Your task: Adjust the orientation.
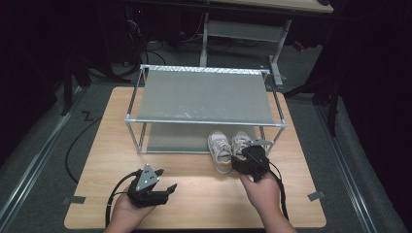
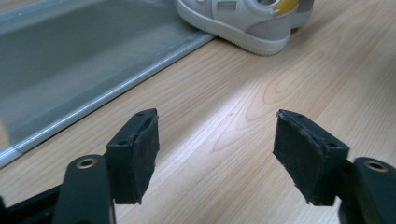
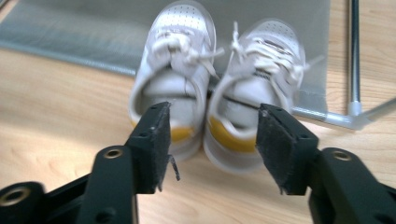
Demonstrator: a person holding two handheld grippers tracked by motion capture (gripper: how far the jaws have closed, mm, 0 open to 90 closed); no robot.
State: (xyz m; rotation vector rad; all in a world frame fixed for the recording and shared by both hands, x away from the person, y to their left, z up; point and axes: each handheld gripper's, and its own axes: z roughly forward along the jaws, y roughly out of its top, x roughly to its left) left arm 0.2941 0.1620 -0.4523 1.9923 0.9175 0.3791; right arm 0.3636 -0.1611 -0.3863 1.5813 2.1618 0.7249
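Observation:
A pair of small white shoes with yellow heel tabs stands side by side at the front of the rack, toes on the lower shelf: the left shoe (image 1: pixel 219 150) (image 3: pixel 173 79) and the right shoe (image 1: pixel 240 141) (image 3: pixel 254 93). My right gripper (image 1: pixel 250 156) (image 3: pixel 212 144) is open just behind their heels, its jaws spread wide around the two inner heel edges without touching. My left gripper (image 1: pixel 167 190) (image 2: pixel 215 156) is open over bare wood at the table's front left, with one shoe (image 2: pixel 243 21) far ahead of it.
A two-tier metal rack (image 1: pixel 204 121) with grey fabric shelves takes up the back half of the wooden table (image 1: pixel 194 213). Its lower shelf (image 2: pixel 70 60) lies near the left gripper. Rack tubing (image 3: pixel 354 60) runs right of the shoes. Tape marks sit at both front corners.

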